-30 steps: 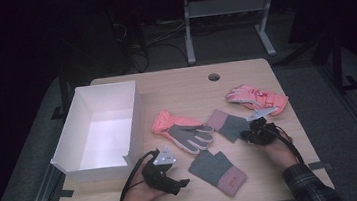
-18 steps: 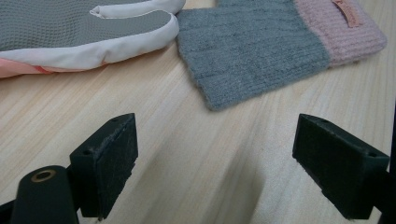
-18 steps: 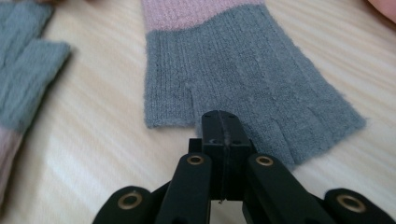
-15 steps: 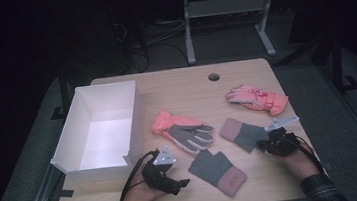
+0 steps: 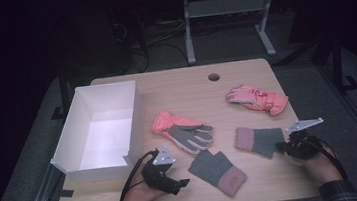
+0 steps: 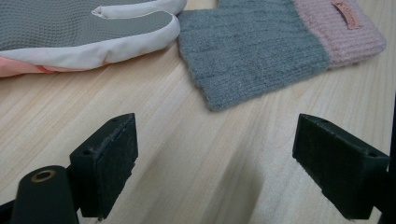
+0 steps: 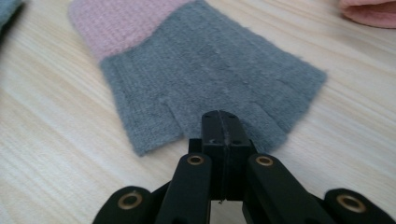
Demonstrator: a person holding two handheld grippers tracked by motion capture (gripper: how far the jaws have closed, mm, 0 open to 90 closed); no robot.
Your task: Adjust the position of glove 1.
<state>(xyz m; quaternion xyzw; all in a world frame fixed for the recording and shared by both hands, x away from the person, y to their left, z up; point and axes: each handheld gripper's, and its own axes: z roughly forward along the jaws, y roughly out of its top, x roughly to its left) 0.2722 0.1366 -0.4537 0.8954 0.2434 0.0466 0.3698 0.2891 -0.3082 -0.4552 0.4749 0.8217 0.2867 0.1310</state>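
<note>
four gloves: two grey knit mitts with pink cuffs and two padded pink gloves lie on the worktop (image 5: 174,83); a white box (image 5: 100,126) stands at its left.
right gripper (image 5: 286,145): clenched on the finger edge of the right-hand grey mitt (image 5: 260,139); in the right gripper view the jaws are pressed together with the knit hem caught between them (image 7: 223,122).
what changed: a second ago this mitt lay close beside the grey-palmed pink glove (image 5: 182,130), under the right gripper; now it sits nearer the right edge, well apart from that glove, and the hand has drawn back with it.
left gripper (image 5: 171,174): released, jaws wide apart over bare wood, unmoved near the front edge; nothing between them.
other grey mitt (image 6: 261,42): just ahead of the left gripper, flat, its cuff towards the front edge, near the pink glove's palm (image 6: 70,28).
second pink glove (image 5: 256,98): far right, untouched.
meaning: the dragged mitt looks to be getting separated from the pile, likely to be paired with its twin; the pinch is only on a thin hem, so it could slip.
</note>
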